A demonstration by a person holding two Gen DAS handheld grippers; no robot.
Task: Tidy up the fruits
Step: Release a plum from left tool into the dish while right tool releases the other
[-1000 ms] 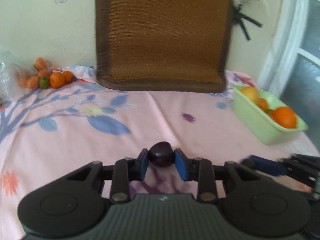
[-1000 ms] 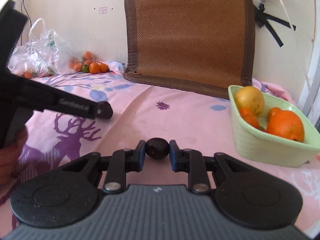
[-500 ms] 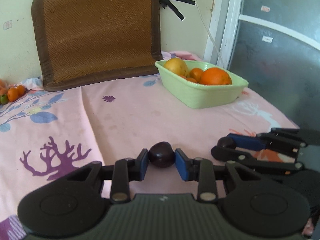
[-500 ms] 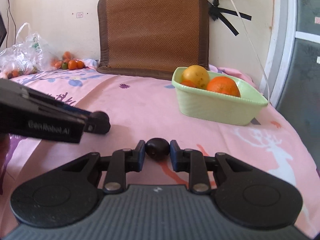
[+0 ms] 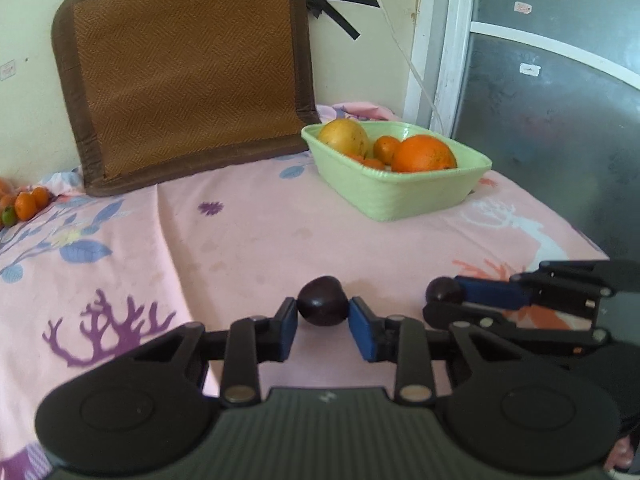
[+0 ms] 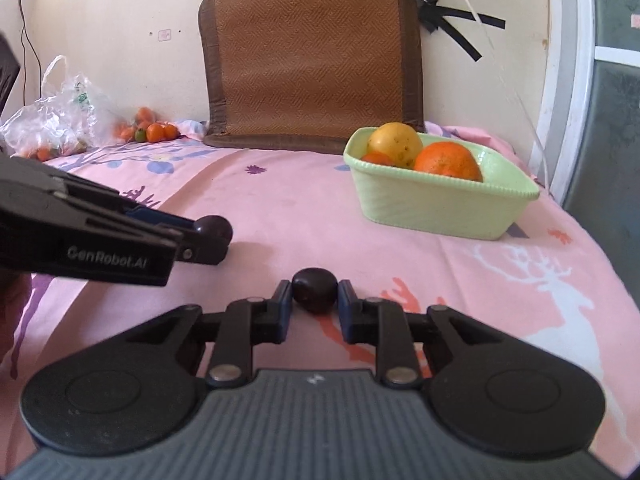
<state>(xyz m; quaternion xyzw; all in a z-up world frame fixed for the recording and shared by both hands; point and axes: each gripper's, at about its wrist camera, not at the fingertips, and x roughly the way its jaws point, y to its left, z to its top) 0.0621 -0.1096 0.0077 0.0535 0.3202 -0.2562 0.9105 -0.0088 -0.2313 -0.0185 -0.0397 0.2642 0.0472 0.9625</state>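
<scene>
My left gripper (image 5: 322, 312) is shut on a dark purple plum (image 5: 322, 306), held above the pink cloth. In the right wrist view that same gripper (image 6: 216, 236) reaches in from the left with its plum (image 6: 216, 229). My right gripper (image 6: 313, 298) is shut on a second dark plum (image 6: 314, 289); the left wrist view shows it (image 5: 442, 300) at the right with that plum (image 5: 443, 290). A light green basket (image 5: 404, 194) (image 6: 436, 204) stands ahead of both, holding a yellow fruit (image 6: 395, 145), a big orange (image 6: 447, 161) and smaller orange fruits.
A brown woven mat (image 6: 312, 60) leans on the wall behind the bed. At the far left lie several small orange fruits (image 6: 154, 130) and a clear plastic bag (image 6: 56, 120) with more. A window frame (image 5: 440, 40) and a white cable (image 5: 394, 28) are at the right.
Both views have swung right, from the mat and loose fruits towards the green basket, which now sits closer. Each gripper has kept its plum throughout.
</scene>
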